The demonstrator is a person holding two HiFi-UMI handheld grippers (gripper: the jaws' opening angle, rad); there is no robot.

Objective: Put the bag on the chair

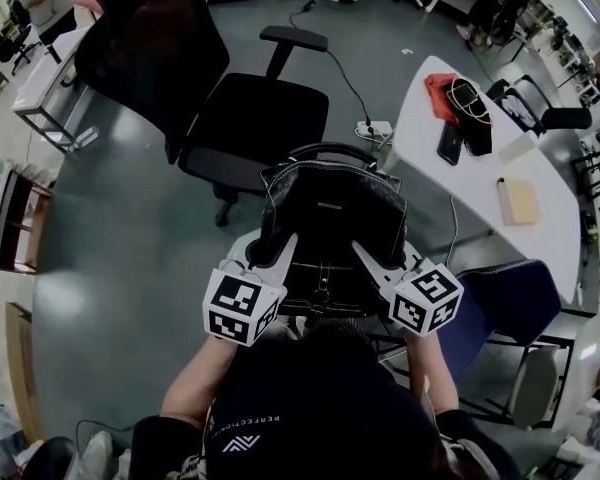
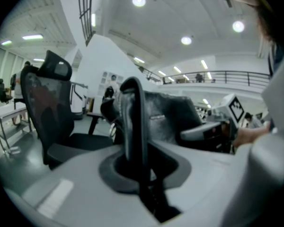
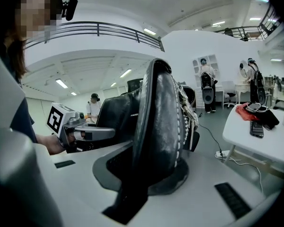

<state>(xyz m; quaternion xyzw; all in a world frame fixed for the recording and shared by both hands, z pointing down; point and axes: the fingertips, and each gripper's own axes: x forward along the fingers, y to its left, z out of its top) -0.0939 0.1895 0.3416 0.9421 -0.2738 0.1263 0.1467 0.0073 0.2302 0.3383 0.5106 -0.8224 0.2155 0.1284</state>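
Observation:
A black leather bag point(image 1: 330, 223) with a curved handle hangs in front of me, held up between both grippers. My left gripper point(image 1: 272, 251) is shut on the bag's left edge; in the left gripper view a dark strap-like strip of the bag point(image 2: 132, 122) is pinched in the jaws. My right gripper point(image 1: 372, 258) is shut on the bag's right edge, and the bag's stitched side point(image 3: 163, 126) fills the jaws in the right gripper view. The black office chair point(image 1: 255, 118) stands just beyond the bag, seat facing me and bare. The bag is over the floor, short of the seat.
A white table point(image 1: 555, 238) at the right carries a red cloth point(image 1: 438, 90), a phone point(image 1: 449, 143) and a wooden box point(image 1: 519, 201). A blue chair point(image 1: 510, 303) stands at my right. A power strip point(image 1: 374, 128) and cable lie on the floor behind the seat. Desks stand at the far left.

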